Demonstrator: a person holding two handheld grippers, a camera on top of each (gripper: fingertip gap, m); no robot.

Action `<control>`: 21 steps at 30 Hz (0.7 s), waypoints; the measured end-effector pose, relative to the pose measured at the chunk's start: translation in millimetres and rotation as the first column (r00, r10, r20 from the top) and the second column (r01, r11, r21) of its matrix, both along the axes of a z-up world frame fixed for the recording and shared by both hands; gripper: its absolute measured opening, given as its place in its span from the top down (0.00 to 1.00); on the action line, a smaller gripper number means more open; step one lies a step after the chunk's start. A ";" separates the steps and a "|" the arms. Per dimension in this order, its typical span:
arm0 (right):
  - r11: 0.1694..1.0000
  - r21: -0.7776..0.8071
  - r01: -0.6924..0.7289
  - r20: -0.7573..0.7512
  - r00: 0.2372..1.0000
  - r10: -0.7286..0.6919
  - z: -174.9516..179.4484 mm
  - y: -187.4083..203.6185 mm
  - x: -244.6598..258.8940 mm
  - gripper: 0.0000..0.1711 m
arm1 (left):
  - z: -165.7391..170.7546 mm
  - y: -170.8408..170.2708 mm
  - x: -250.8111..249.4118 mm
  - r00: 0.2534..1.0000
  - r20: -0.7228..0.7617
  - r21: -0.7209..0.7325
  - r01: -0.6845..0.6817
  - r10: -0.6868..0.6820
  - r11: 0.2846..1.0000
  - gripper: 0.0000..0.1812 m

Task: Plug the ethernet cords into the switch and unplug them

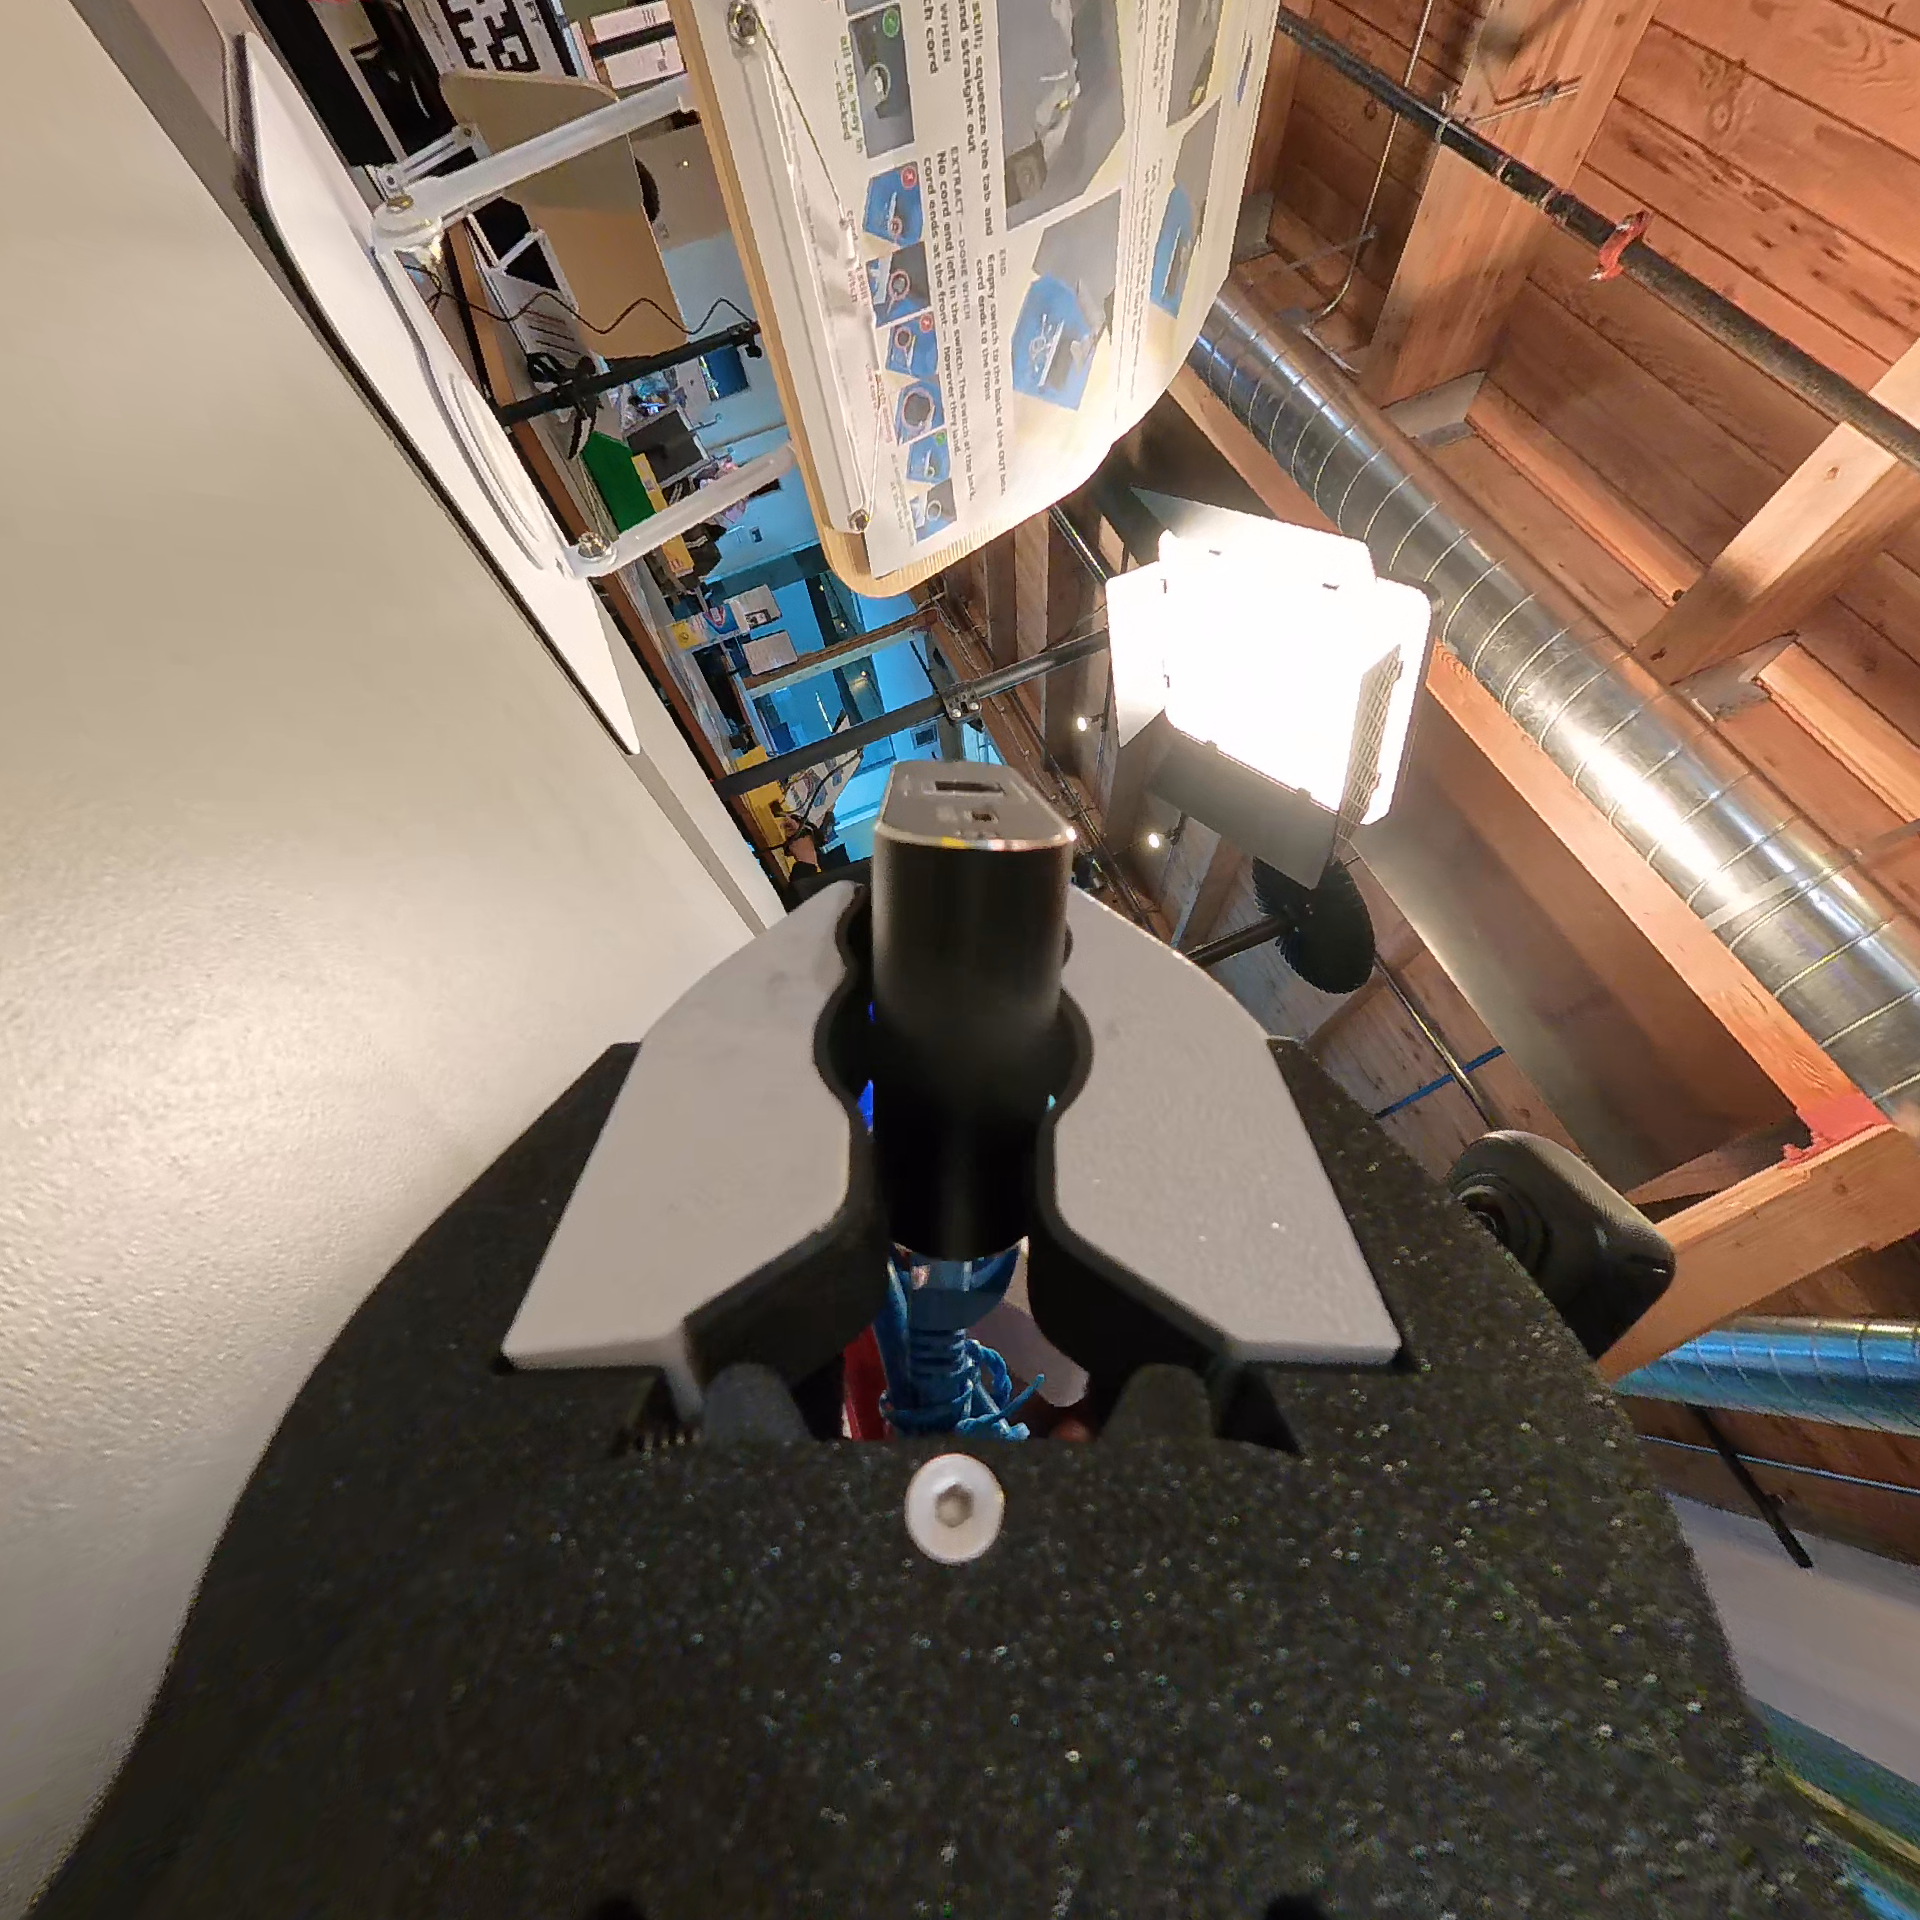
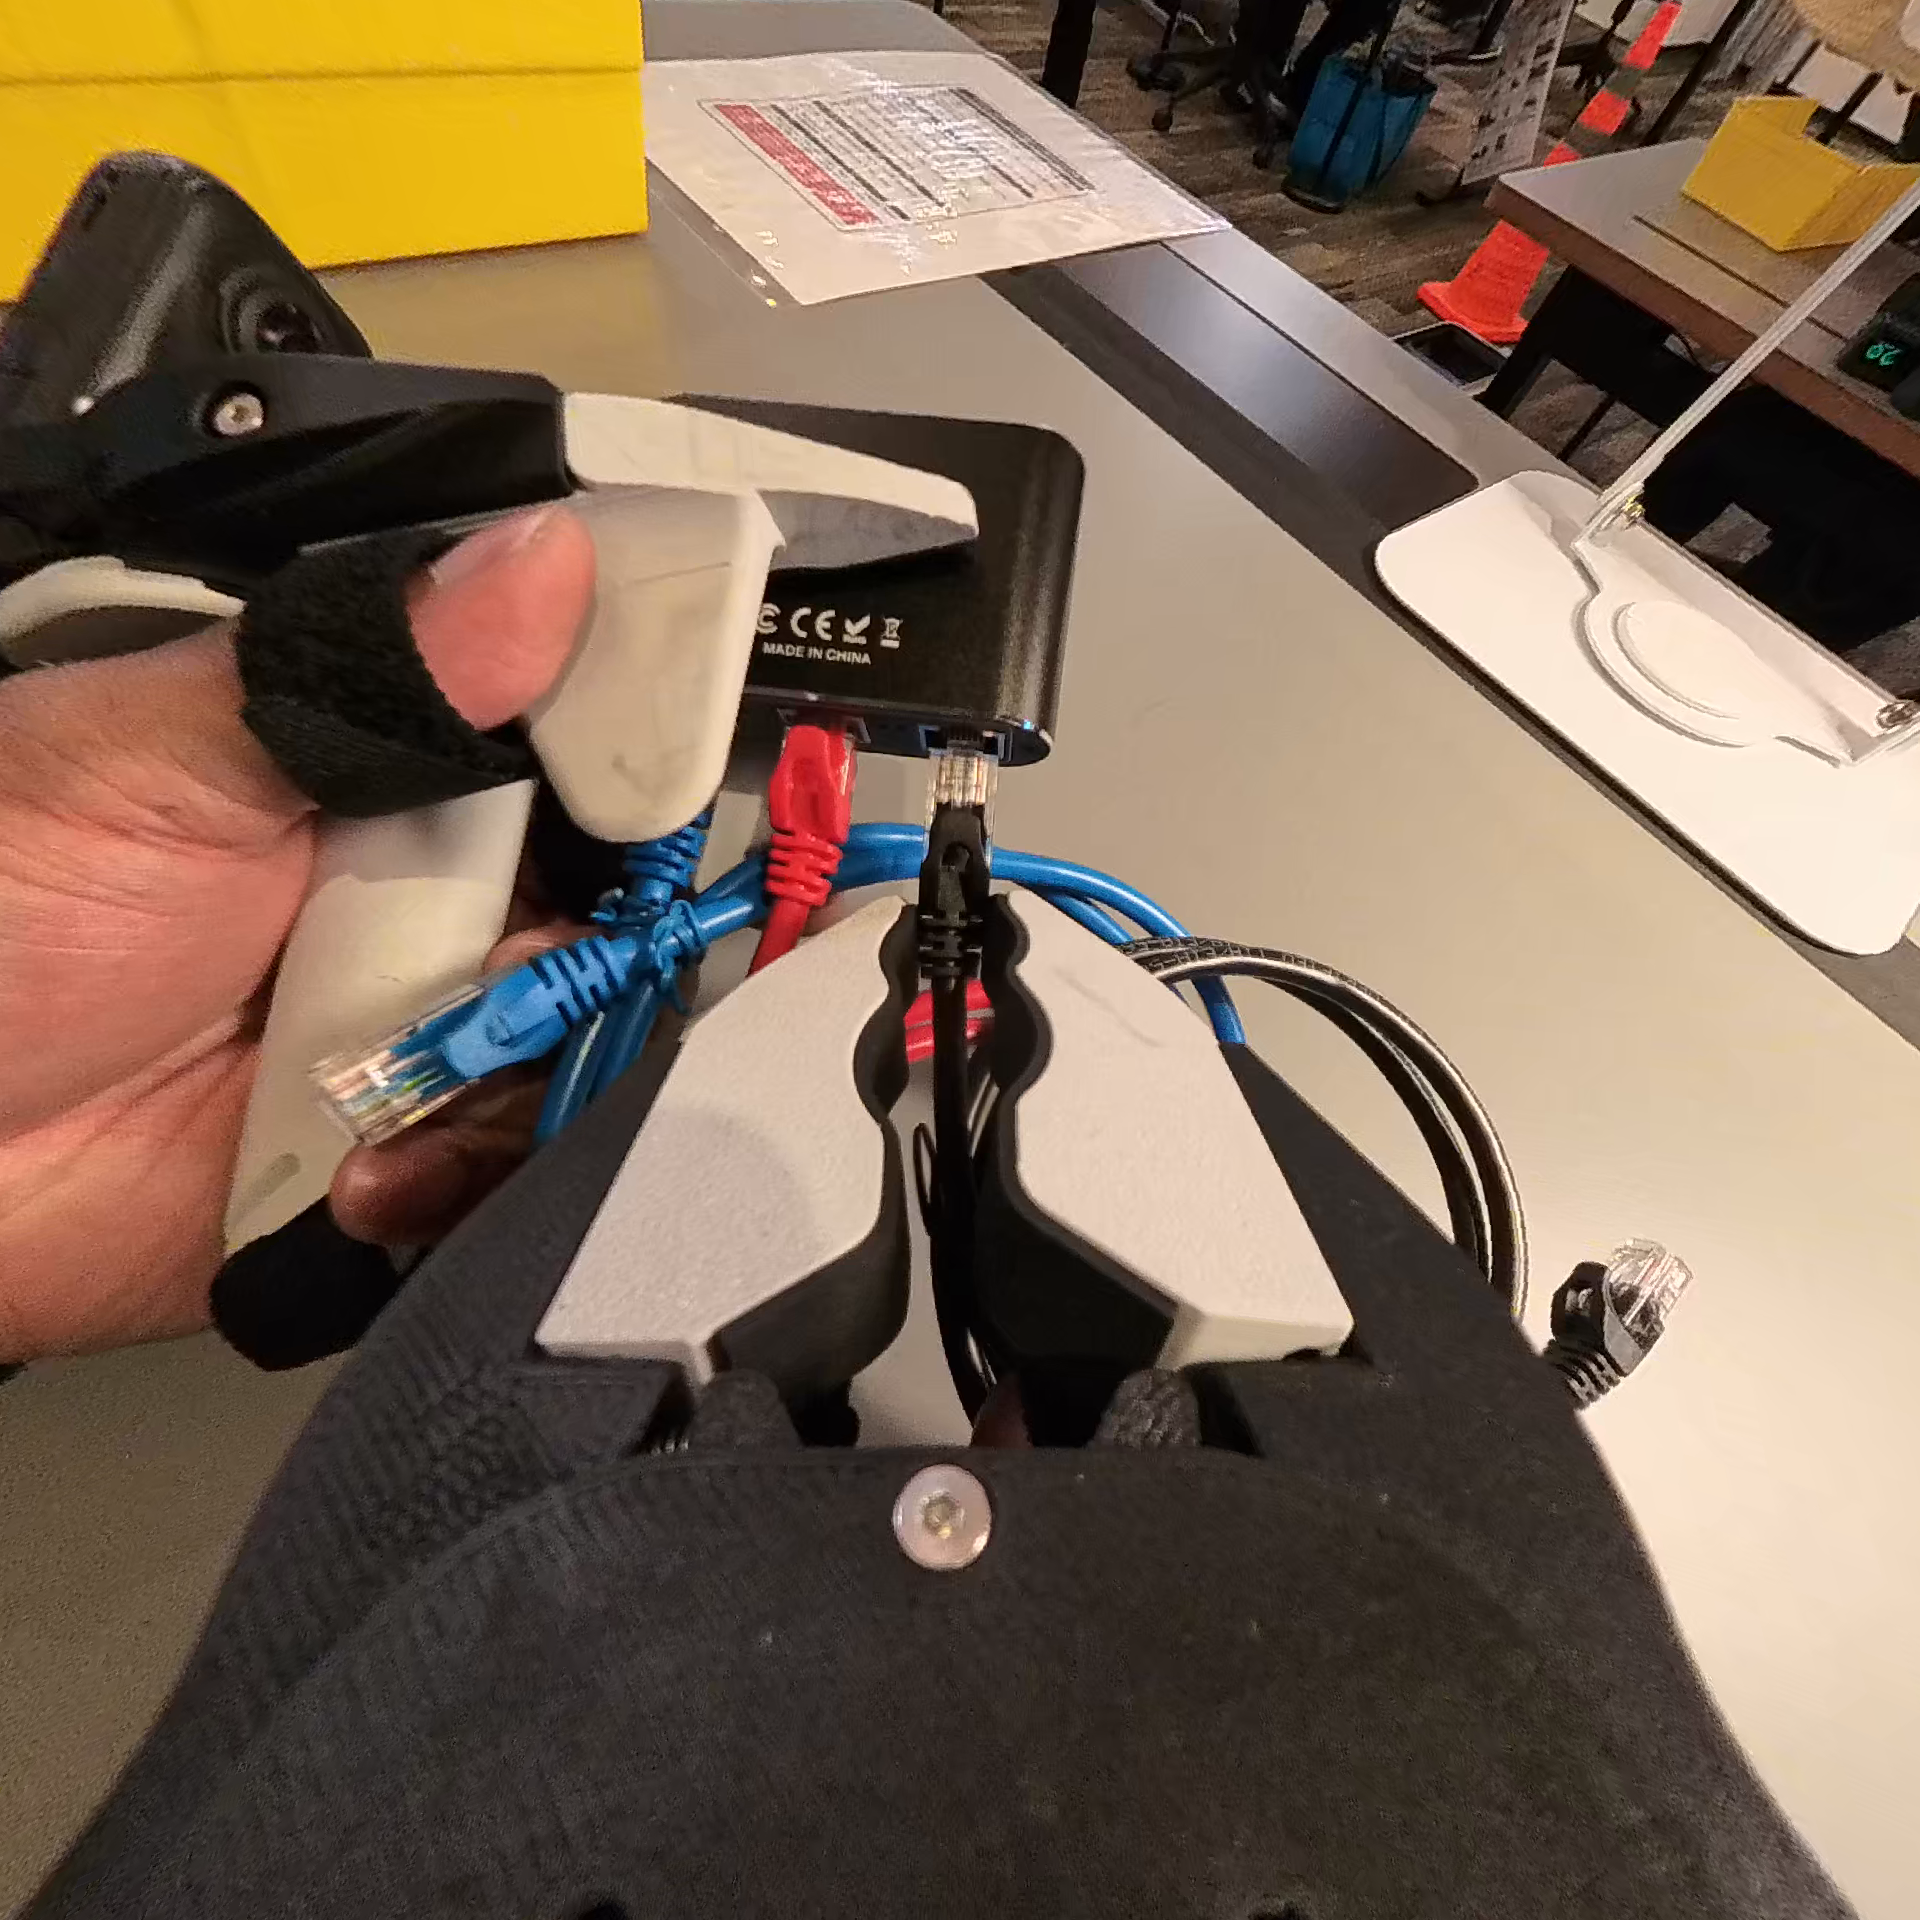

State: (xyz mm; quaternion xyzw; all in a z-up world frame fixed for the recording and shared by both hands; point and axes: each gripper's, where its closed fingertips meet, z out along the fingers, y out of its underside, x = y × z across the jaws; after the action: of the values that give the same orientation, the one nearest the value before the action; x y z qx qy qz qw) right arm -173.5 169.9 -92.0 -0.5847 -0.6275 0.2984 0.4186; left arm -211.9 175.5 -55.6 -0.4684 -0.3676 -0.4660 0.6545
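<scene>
right gripper [image 2: 951, 925] clamps black cord [image 2: 951, 883] | plug at switch [image 2: 935, 582] port, seemingly unseated | red cord [image 2: 805, 821] plugged in

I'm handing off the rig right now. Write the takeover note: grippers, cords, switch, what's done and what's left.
Left gripper: shut on the black switch, lifted off the table.
Right gripper: shut on the black cord just behind its plug, whose clear tip is at a right-hand port; whether it is seated cannot be told.
Red cord: plugged into the switch.
Blue cord: one free plug hangs near the left hand; its other end runs behind the left gripper, so plugged or not is unclear.
The black cord's other plug lies loose on the table.
Left: confirm black and blue are seated, then unplug every cord.
</scene>
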 end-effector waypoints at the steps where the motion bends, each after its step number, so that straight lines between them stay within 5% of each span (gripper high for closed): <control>1: 1.000 -0.005 0.000 -0.004 1.000 0.000 0.6 -0.1 0.0 0.93 | 0.0 -0.1 -0.1 1.000 0.002 0.001 0.001 -0.001 1.000 0.84; 21: 1.000 -0.002 0.019 -0.022 1.000 -0.019 4.9 4.6 1.4 0.93 | -1.3 4.8 11.7 0.996 -0.055 -0.044 0.063 -0.065 0.997 0.84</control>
State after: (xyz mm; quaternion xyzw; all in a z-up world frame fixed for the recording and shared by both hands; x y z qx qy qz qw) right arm -172.1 174.5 -87.0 -0.5877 -0.6170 0.3014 0.4278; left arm -200.2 180.3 -56.9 -0.5067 -0.3434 -0.4654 0.6393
